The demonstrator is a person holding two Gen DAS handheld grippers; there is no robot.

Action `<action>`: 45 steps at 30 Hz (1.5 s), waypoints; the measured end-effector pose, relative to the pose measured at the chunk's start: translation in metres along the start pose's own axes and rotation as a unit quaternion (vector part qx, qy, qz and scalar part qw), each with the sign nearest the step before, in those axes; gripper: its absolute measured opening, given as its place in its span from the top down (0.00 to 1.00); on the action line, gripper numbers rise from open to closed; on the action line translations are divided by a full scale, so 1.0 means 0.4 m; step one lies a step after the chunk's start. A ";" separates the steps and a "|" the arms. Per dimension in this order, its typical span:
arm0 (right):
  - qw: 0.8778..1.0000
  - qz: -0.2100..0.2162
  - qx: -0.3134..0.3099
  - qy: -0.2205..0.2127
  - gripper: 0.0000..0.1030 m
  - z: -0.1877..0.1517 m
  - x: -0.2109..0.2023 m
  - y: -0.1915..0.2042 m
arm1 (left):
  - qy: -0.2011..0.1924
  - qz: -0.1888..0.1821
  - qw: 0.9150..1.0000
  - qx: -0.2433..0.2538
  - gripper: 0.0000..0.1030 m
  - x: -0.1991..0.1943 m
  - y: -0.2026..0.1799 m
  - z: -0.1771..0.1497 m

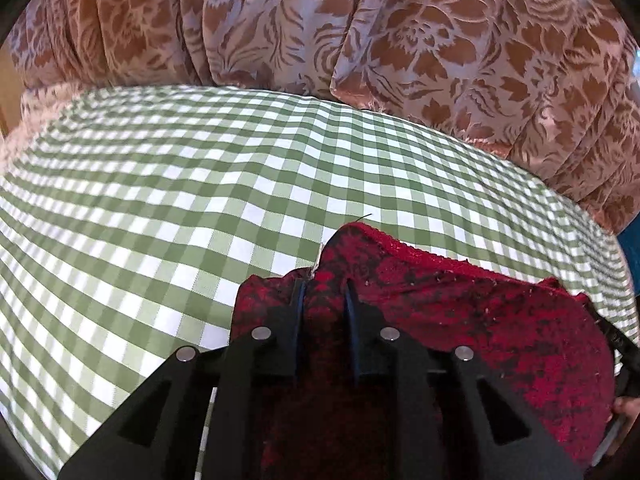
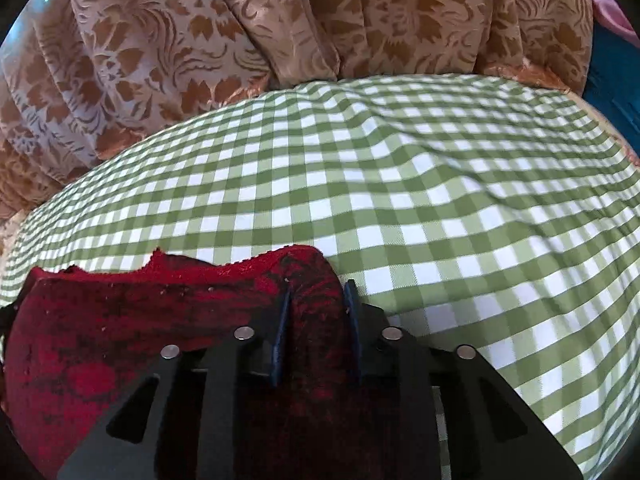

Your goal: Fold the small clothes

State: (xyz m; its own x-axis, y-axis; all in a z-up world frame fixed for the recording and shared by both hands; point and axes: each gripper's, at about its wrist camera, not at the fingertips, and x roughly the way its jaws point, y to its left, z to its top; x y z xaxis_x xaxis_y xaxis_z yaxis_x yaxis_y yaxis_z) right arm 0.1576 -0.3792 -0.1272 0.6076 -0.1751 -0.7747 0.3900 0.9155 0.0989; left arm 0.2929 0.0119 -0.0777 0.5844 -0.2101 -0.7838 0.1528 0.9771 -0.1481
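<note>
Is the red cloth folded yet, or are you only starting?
Only starting. Done: the left gripper and the right gripper have each pinched an end of the red cloth, which sits on the checked tablecloth. In hand: both grips. Left: no neat fold shows yet, so the folding itself remains.

A home: green gingham tablecloth [image 1: 200, 184] on the table, floral brocade curtains [image 1: 400, 40] behind.
</note>
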 end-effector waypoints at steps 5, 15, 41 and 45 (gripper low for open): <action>1.000 0.013 0.007 0.001 0.67 -0.002 -0.004 -0.013 | -0.032 0.019 0.999 -0.019 0.52 -0.093 0.010 -0.006; 0.999 0.037 0.015 0.012 0.45 0.010 -0.022 -0.015 | -0.093 0.051 0.994 0.014 0.51 -0.280 -0.006 -0.135; 0.998 0.049 -0.048 -0.013 0.10 -0.185 -0.245 -0.002 | -0.063 0.061 0.994 0.063 0.48 -0.287 -0.077 -0.305; 0.994 0.108 0.025 0.013 0.05 -0.196 -0.199 -0.065 | -0.076 0.073 0.992 0.074 0.48 -0.303 -0.093 -0.311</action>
State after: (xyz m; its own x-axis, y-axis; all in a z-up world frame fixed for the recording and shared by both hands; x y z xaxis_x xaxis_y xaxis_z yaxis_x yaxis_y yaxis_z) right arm 0.0448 -0.3606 -0.1170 0.6628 0.0336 -0.7480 0.2867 0.9115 0.2950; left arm 0.1176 0.0052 -0.0523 0.7212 -0.0799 -0.6881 0.1655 0.9844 0.0591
